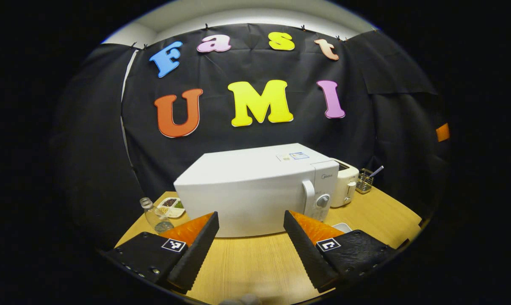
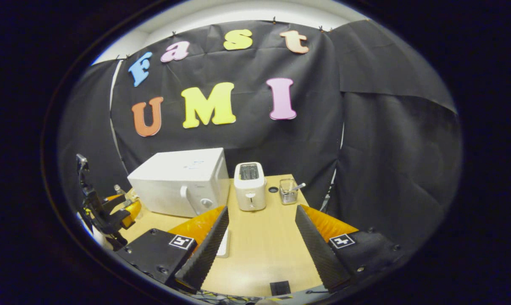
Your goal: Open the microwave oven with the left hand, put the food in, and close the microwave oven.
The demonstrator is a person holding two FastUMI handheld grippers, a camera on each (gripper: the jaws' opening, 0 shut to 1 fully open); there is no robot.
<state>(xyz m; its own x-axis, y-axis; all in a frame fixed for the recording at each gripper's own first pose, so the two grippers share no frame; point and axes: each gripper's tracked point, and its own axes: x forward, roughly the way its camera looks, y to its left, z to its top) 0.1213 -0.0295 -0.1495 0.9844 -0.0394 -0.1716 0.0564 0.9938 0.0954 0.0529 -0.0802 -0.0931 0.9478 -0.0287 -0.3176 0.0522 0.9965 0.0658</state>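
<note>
The white microwave [image 1: 255, 190] stands shut on the wooden table, its handle [image 1: 309, 195] and knob [image 1: 323, 201] at its right end. My left gripper [image 1: 251, 248] hovers open in front of it, a short way off the door, nothing between its fingers. A white flat dish [image 1: 342, 227] peeks out behind the gripper's right finger; what lies on it is hidden. In the right gripper view, my right gripper [image 2: 261, 250] is open over the table's near part, right of the microwave [image 2: 179, 182]. The same white dish [image 2: 224, 243] lies by its left finger. The left gripper [image 2: 122, 204] shows at far left.
A white toaster [image 2: 249, 186] stands right of the microwave, with a wire utensil rack [image 2: 288, 190] and a small black disc [image 2: 273, 189] beyond. A glass bottle [image 1: 153, 214] and a divided snack dish [image 1: 170, 206] sit left of the microwave. Black cloth walls surround the table [image 2: 263, 228].
</note>
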